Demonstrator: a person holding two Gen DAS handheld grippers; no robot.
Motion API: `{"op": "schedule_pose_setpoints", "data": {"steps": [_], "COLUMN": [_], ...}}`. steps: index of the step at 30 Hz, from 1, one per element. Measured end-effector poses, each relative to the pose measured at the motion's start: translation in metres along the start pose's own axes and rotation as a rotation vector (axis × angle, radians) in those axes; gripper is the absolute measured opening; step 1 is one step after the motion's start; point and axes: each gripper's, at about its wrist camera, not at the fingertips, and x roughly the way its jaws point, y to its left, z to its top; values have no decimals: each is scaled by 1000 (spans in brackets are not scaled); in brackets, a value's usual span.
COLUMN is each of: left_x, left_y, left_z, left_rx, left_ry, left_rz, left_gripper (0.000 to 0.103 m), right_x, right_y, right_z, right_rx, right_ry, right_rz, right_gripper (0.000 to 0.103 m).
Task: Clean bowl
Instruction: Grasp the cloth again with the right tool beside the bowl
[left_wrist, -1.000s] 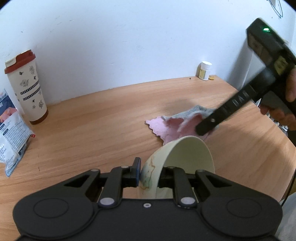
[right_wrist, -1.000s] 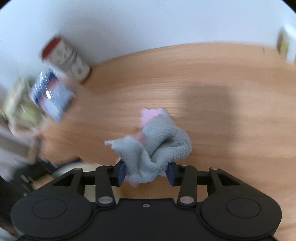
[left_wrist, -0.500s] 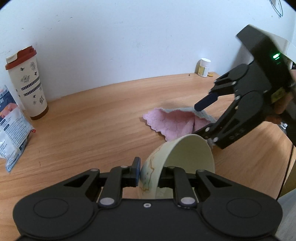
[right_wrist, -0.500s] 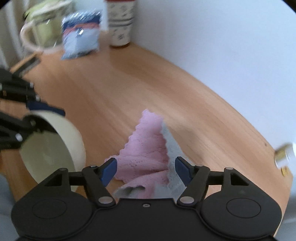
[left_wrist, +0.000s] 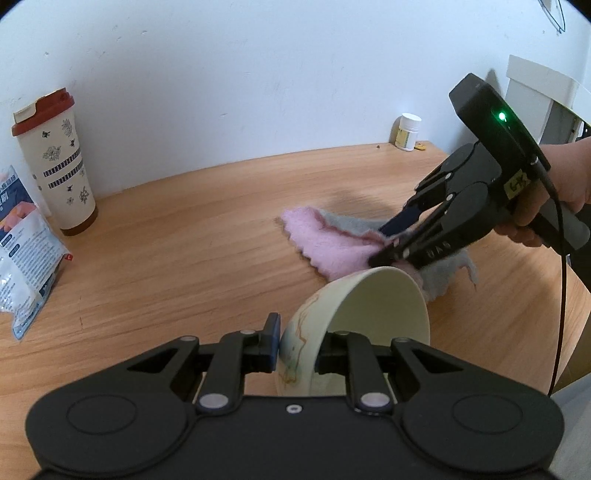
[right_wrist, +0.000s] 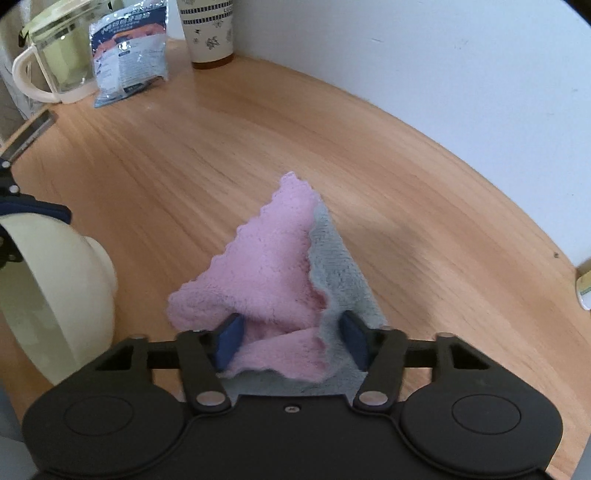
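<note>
The left gripper (left_wrist: 297, 345) clamps the bowl (left_wrist: 354, 325) tilted, mouth toward the right gripper (right_wrist: 291, 341), whose spread jaws straddle the cloth (right_wrist: 273, 280).

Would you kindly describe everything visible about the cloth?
The cloth is a fluffy two-sided rag, pink on one face and grey on the other, with scalloped edges. It lies crumpled on the wooden table, beside the bowl. The right gripper straddles its bunched near end, fingers apart.
</note>
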Motion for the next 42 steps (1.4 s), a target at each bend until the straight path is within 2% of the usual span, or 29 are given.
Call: {"op": "schedule_pose_setpoints", "data": {"steps": [3,6,10,12,15,18,24,27,30,39,42], "left_x": [0,-1,-1,-1,-1,-1,-3,-4,-5,-8,-9], "left_y": [-1,-1,-1,0,0,0,-2,-4,-4,6,8], "left_z": [0,1,1,2,2,1,-2,-2,-2,-11,-13], "left_rx": [11,20,18,16,17,13,5,8,2,-78,-86], "left_ry": [7,15,21,26,28,28,26,29,32,69,79], "left_rz": [1,2,3,2,5,16,36,44,48,60,63], "left_gripper": [16,16,16,16,15,15,14,14,14,13,12], "right_x": [-2,-5,-38,-52,-58,-49,-31,-31,-28,-16,-5], "right_y": [-2,-7,-14,-13,-2,15,40,38,31,12,5], "right_z": [2,5,16,26,38,42,41,37,35,-3,-25], "right_rx": [46,138,340,420,453,445,391,401,407,526,617], "right_ry": [13,32,-88,-147,-164,-117,-50,-44,-33,21,41], "right_rz": [19,98,272,393,529,595,587,581,536,435,468], "right_gripper": [13,11,11,11,11,11,11,11,12,12,12]}}
